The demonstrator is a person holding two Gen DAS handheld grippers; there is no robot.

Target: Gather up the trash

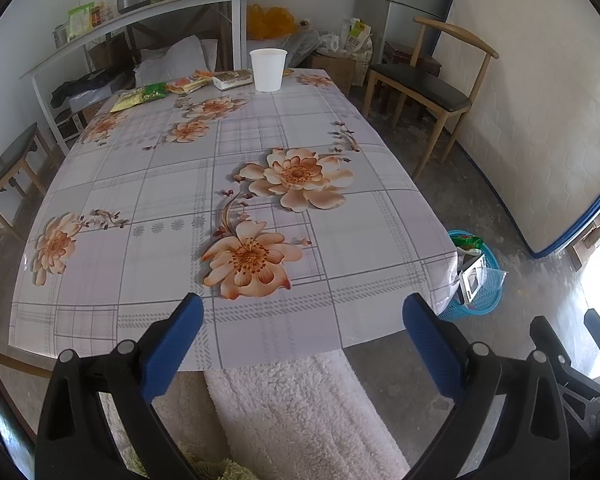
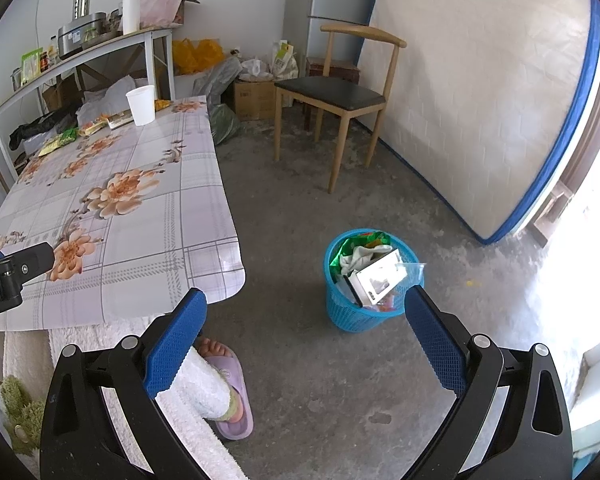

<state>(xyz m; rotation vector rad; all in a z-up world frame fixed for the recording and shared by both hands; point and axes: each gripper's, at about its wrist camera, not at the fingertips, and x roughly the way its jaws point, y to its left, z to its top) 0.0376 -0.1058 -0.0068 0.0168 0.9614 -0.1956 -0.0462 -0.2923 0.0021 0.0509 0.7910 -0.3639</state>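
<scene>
The job looks partly done, by my reading: the blue basket (image 2: 360, 300) on the floor just right of the table's near corner already holds a white carton (image 2: 378, 276), a green wrapper (image 2: 364, 240) and some pale crumpled stuff, piled above its rim; what is left sits along the far edge of the table (image 1: 180, 208), namely a white paper cup (image 1: 268, 69), a flat box (image 1: 232, 79) just left of it, an orange packet (image 1: 188, 83) and two green-and-yellow packets (image 1: 140, 97) further left (whether the cup counts as trash I cannot tell); the packets look flat, thin and crinkly, lying close together in a row, the cup upright and seemingly empty; the left gripper (image 1: 302, 322) hangs over the near table edge with its blue fingers wide apart and nothing between them; the right gripper (image 2: 305, 314) is likewise spread wide and empty, aimed at the floor near the basket.
</scene>
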